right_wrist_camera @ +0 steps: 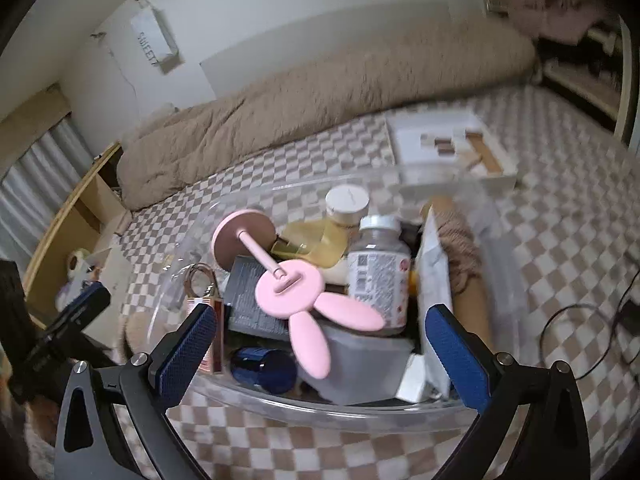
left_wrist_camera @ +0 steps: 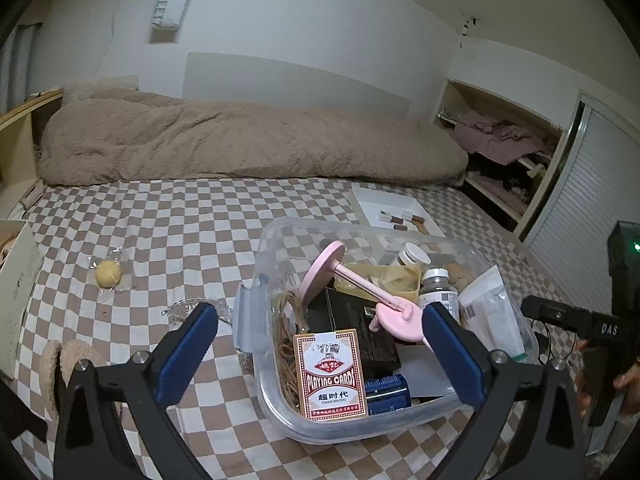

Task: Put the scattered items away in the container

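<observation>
A clear plastic container (left_wrist_camera: 262,264) sits on the checkered bed, with several items in it. A red playing cards box (left_wrist_camera: 330,376) stands upright against its near wall, beside a pink bunny-eared stand (left_wrist_camera: 396,312) and a blue can (left_wrist_camera: 386,394). My left gripper (left_wrist_camera: 322,316) hovers over the container's near side, open wide, its pads touching nothing. My right gripper (right_wrist_camera: 322,312) is open above the container's rim (right_wrist_camera: 320,408), with the pink stand (right_wrist_camera: 296,288) and a grey bottle (right_wrist_camera: 378,268) lying below it, untouched. A yellow ball (left_wrist_camera: 108,274) in clear wrap lies on the bed to the left.
A crumpled clear wrapper (left_wrist_camera: 188,308) lies left of the container. A white tray (left_wrist_camera: 396,212) with small blocks sits behind it. A beige duvet (left_wrist_camera: 240,140) runs along the wall. Black cables (right_wrist_camera: 580,320) trail on the right. A person's hand (left_wrist_camera: 628,380) shows at the right edge.
</observation>
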